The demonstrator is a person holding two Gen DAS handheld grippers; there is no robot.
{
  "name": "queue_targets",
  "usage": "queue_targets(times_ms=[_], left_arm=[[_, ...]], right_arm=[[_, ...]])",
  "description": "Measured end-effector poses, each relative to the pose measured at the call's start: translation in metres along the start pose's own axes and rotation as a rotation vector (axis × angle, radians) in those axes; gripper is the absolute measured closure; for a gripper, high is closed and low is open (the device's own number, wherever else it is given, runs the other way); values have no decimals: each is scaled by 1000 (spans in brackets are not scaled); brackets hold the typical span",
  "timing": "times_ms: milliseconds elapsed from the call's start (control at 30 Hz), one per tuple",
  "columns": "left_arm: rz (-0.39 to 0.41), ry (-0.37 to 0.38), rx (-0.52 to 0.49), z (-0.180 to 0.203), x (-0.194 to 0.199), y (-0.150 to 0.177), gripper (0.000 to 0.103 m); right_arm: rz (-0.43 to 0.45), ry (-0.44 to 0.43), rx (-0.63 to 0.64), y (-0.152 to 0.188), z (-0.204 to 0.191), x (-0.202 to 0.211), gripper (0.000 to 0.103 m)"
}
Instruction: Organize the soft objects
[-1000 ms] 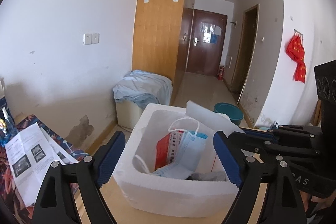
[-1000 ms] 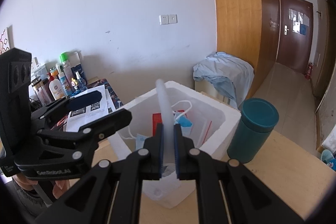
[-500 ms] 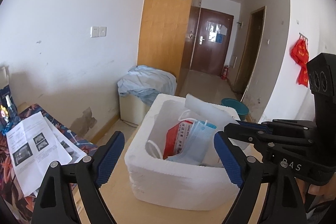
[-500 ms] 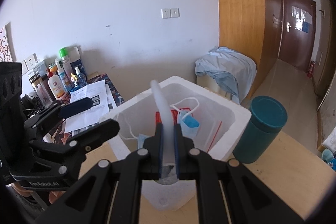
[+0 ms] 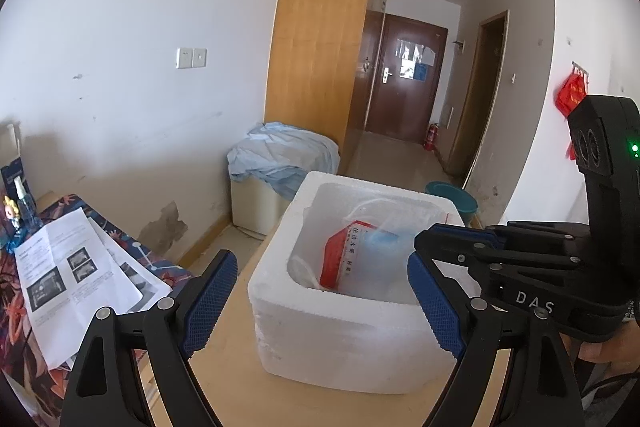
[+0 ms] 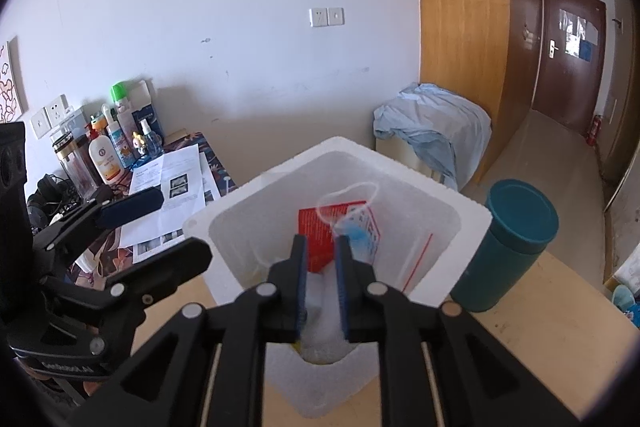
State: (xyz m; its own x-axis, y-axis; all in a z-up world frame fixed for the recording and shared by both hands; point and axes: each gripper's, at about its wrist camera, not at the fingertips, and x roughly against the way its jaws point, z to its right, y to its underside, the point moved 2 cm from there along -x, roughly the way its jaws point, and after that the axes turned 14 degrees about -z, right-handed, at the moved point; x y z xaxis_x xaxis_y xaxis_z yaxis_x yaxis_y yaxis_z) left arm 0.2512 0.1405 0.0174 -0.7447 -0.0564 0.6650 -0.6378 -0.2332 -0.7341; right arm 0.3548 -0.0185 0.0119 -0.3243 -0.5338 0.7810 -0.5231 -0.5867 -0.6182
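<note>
On the pale wooden worktop [image 5: 228, 387], a white foam box [image 5: 332, 339], open at the top, standing upright. Inside it, the soft things: a red-printed packet [image 5: 340, 259] leaning on edge, a blue face mask [image 5: 380, 247] with white ear loops just beside and partly over it, and a clear plastic bag [image 6: 420, 259] with a red strip lying against the inner wall. Left gripper [image 5: 320, 263] held low before the near side of the box, fingers wide apart, nothing between them, the box framed in the gap but untouched. Right gripper [image 6: 321, 241] poised over the near corner of the box and pointing down into it, jaws just now opening, fingers parted by a narrow gap; in that gap, only pale translucent material lower in the box, no pad pressing on it, impossible to tell whether any of it truly sits between the pads. Just beside the box on its far right side, a teal cup [image 6: 508, 247] with its lid on, close to the foam wall. To the left, printed papers [image 5: 68, 267] spread on a patterned cloth, with a cluster of bottles [image 6: 108, 155] behind them against the wall. Beyond the worktop, a crumpled light-blue sheet [image 5: 280, 155] draped over a low unit on the floor.
</note>
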Motion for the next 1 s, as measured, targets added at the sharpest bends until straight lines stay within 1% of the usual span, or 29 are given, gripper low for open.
queue_targets(times_ms=[33,67,167,200,233,267,300,333,467,867,967,1000], left_arm=[[0,0,0,0,0,0,16],[0,-1,1,-1,0,1,16],[0,0,8,-3,1,1,16],[1,0,8,-3,2,1,16],[2,-2,6,-2,2,1,16],[4,-2,6,-2,3,1,16],[4,0,5,-1,4,2,16],[5,0,5,-1,4,2,16],[11,-9,5,-2,8,3,16],[21,18,-7,7,27,14,16],[26,17,-12,10,32,19,16],[26,19,-13,10,34,21,16]], right_arm=[[0,-1,-2,0,0,0,73],[1,1,-3,0,0,-1,71],[2,-1,-4,2,0,0,70],[2,2,-6,2,0,0,67],[2,5,-11,2,0,0,56],[3,10,-15,2,-1,0,48],[13,19,-23,2,0,2,33],[25,26,-29,2,-1,4,29],[39,19,-47,3,0,10,28],[44,55,-62,22,-5,28,28],[48,57,-74,27,-6,33,22],[49,61,-77,30,-6,35,17]])
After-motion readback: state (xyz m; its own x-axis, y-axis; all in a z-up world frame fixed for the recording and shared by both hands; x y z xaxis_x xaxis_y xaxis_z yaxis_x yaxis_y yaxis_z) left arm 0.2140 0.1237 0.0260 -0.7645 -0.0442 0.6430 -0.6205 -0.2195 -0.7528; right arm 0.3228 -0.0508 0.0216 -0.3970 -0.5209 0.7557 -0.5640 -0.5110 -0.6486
